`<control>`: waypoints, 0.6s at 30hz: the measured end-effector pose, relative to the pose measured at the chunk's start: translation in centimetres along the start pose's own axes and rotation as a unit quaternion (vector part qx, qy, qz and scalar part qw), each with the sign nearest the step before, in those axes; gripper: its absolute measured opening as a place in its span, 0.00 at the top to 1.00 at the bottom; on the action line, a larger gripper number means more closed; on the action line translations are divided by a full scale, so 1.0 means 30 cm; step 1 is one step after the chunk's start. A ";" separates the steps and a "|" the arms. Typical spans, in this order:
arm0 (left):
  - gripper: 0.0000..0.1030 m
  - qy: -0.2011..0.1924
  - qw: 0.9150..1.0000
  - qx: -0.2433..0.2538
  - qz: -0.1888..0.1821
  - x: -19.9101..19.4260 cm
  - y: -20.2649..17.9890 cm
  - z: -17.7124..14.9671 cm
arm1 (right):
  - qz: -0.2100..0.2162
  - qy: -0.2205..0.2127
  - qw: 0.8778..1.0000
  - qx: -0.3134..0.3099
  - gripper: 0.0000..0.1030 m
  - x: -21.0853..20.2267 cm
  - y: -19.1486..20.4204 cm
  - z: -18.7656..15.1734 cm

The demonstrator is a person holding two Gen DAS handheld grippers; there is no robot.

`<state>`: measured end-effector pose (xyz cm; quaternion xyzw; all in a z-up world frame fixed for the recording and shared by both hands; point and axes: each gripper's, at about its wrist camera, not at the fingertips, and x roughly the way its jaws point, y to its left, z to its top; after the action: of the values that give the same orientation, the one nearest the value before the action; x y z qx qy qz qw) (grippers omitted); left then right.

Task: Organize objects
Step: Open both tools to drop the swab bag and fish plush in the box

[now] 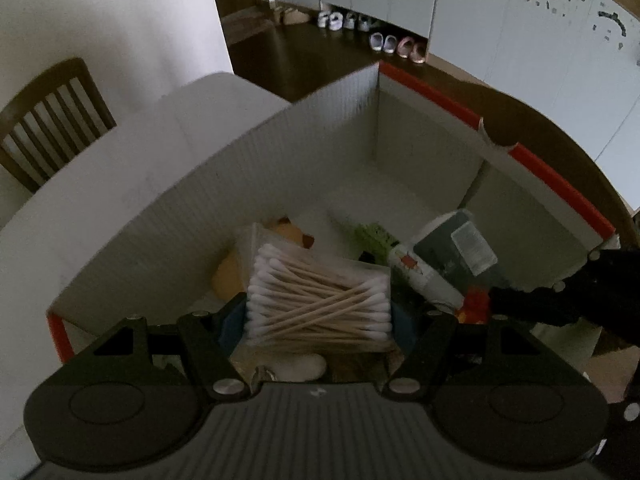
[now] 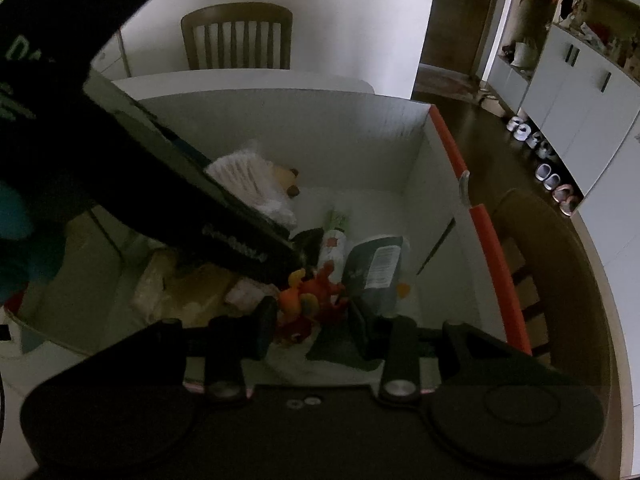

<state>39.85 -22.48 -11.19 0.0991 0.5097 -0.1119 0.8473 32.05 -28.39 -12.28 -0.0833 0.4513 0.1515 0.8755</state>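
a white rectangular tabletop is seen with a large white corrugated cardboard box with orange-red rim edges set directly on it. the same box wall is seen from the right wrist.

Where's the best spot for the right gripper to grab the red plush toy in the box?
Grip the red plush toy across its soft middle, coming straight down from above. It lies just ahead of the open right gripper, with the dark packet close on one side.

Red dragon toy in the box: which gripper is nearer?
Right. The right gripper straddles the red dragon toy; the left gripper, clamped on the cotton swab box, sits beside it.
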 end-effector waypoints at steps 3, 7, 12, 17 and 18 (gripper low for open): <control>0.27 0.007 1.000 -0.010 -0.006 0.016 0.010 -0.013 | -0.001 0.000 1.000 -0.003 0.63 -0.003 -0.001 0.001; 0.26 0.003 1.000 -0.021 -0.016 0.015 0.026 -0.027 | 0.001 -0.001 1.000 -0.001 0.62 -0.009 -0.001 -0.002; 0.23 -0.011 0.999 -0.035 -0.024 -0.014 0.047 -0.055 | 0.003 -0.008 1.000 0.001 0.60 -0.016 -0.010 -0.007; 0.17 -0.033 0.999 -0.035 -0.014 -0.054 0.060 -0.076 | 0.007 -0.020 1.000 0.004 0.43 -0.044 -0.020 -0.012; 0.17 -0.034 0.998 -0.040 -0.017 -0.062 0.068 -0.078 | 0.008 -0.022 1.000 0.005 0.42 -0.049 -0.024 -0.012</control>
<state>37.61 -19.72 -10.50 0.0528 0.4861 -0.1094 0.8654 31.20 -29.45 -11.28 -0.0719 0.4333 0.1581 0.8843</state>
